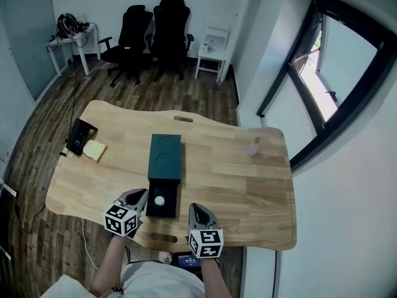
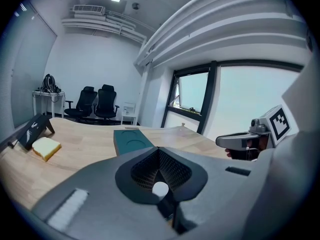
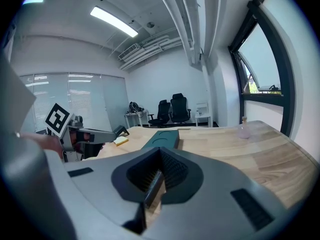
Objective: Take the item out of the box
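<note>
1. Left gripper (image 1: 139, 196), jaws pressed together and empty, hovers just left of the open box (image 1: 168, 212).
2. Right gripper (image 1: 196, 210), likewise closed, flanks its right.
3. White item (image 1: 159, 200) lies inside, nearer the left gripper.

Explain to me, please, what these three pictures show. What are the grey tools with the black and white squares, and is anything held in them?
A person holds a grey two-jaw tool in each hand; the squared cubes are part of the tools. The head view comes from a camera on the person's head, looking down at the wooden table. The other two views come from cameras riding on the left hand-held gripper and the right hand-held gripper. On the table lie a dark green box with its black tray pulled out, a white round item in it, a yellow block, a black stand and a small pink bottle. Both pairs of jaws are closed and hold nothing.
</note>
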`<state>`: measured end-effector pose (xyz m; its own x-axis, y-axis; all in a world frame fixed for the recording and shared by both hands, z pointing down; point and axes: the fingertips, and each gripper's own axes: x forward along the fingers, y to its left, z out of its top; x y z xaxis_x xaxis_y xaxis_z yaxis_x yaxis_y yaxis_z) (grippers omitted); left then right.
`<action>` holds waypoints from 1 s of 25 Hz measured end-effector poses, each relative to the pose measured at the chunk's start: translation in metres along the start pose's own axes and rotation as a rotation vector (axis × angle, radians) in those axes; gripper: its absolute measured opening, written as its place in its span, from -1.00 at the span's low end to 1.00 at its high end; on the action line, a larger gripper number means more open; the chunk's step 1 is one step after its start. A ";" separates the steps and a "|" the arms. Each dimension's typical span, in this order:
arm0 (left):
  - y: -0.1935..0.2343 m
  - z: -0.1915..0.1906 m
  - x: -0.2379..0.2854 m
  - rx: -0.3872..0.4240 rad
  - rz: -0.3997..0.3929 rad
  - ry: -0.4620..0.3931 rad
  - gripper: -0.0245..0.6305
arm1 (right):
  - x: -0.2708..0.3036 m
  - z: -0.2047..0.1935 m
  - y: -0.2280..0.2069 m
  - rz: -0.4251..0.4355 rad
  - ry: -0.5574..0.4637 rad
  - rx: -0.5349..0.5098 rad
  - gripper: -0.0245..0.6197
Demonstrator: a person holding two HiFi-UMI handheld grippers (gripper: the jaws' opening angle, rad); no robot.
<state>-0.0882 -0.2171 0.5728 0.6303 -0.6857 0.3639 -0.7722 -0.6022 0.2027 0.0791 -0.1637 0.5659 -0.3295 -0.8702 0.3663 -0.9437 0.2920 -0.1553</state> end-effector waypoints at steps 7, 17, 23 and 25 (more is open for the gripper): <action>0.005 0.002 0.010 0.007 0.009 0.005 -0.92 | 0.012 0.002 -0.005 0.027 0.002 -0.005 -0.91; 0.006 -0.014 0.022 -0.033 0.007 0.024 -0.92 | 0.022 -0.013 -0.013 0.047 0.043 0.008 -0.91; 0.006 -0.029 0.028 -0.045 0.009 0.060 -0.92 | 0.026 -0.023 -0.017 0.057 0.077 0.012 -0.91; 0.004 -0.034 0.030 -0.044 0.004 0.073 -0.92 | 0.027 -0.025 -0.019 0.054 0.082 0.014 -0.91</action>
<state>-0.0749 -0.2265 0.6154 0.6206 -0.6559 0.4296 -0.7787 -0.5797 0.2398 0.0876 -0.1829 0.6012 -0.3814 -0.8180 0.4306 -0.9243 0.3312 -0.1894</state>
